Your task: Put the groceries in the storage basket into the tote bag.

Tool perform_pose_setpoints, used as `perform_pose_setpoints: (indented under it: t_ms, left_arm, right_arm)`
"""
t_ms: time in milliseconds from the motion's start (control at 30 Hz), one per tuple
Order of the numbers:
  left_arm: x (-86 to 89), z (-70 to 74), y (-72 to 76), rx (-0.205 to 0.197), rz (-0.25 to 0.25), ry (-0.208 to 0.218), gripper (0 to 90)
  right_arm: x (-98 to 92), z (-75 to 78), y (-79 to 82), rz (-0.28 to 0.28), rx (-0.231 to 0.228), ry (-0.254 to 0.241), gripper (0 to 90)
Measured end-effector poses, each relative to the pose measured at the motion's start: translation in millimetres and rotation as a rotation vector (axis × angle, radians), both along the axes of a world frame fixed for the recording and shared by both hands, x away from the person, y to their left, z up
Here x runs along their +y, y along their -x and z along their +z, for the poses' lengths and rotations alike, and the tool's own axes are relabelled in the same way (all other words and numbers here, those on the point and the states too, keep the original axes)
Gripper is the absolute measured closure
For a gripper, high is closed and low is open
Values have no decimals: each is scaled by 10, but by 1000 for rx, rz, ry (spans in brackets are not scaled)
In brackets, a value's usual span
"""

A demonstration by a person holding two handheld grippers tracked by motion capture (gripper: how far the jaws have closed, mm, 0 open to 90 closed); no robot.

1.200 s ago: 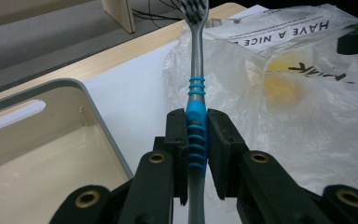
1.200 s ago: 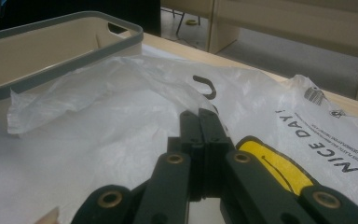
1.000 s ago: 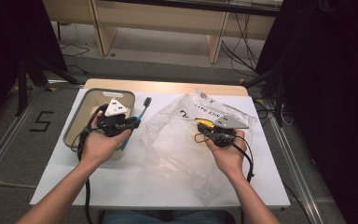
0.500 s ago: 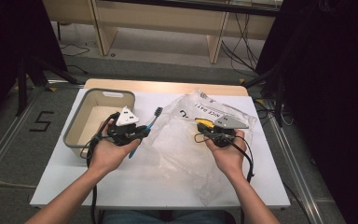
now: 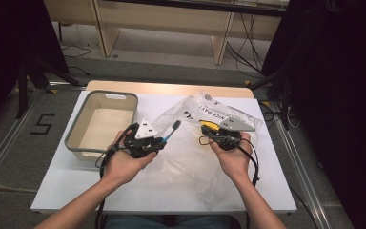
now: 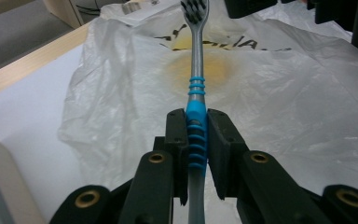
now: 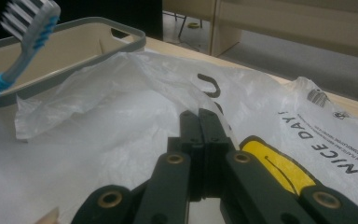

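High view: left gripper [image 5: 164, 139], clamped on blue-grey plastic toothbrush [image 5: 170, 131], has moved from grey bin [image 5: 74, 134] toward white plastic bag [image 5: 190, 157], w/ right gripper [image 5: 206, 130] pinching bag's edge—bagging's next, prob.

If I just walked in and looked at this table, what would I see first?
Probably the blue and grey toothbrush, pinched in the left gripper and sticking out over the crinkly white plastic bag in the middle of the table. Next, the right gripper, its fingers shut on the bag's edge. A grey bin sits at the left.
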State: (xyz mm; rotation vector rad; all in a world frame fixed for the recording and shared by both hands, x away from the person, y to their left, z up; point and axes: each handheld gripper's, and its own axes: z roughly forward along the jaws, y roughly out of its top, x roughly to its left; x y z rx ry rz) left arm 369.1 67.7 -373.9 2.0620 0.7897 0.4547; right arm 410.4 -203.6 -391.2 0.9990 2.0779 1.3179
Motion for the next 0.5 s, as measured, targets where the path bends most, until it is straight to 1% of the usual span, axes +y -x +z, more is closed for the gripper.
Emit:
perform_pose_setpoints:
  t_ms: [67, 133, 233, 400, 500]
  left_arm:
    - [-77, -42, 12, 4, -18, -15, 787]
    - [-133, -79, 14, 16, -26, -27, 787]
    - [-210, -133, 15, 22, -33, -42, 788]
    - [-292, -207, 4, 43, -39, -70, 787]
    - [-319, -227, -2, 43, -40, -73, 787]
  right_arm:
    - [6, 3, 6, 1, -1, -1, 900]
    - [10, 8, 8, 3, -3, -2, 900]
    - [10, 12, 12, 3, -4, -3, 900]
    - [-2, 24, 14, 2, -8, -10, 900]
    - [-2, 22, 15, 3, -7, -8, 900]
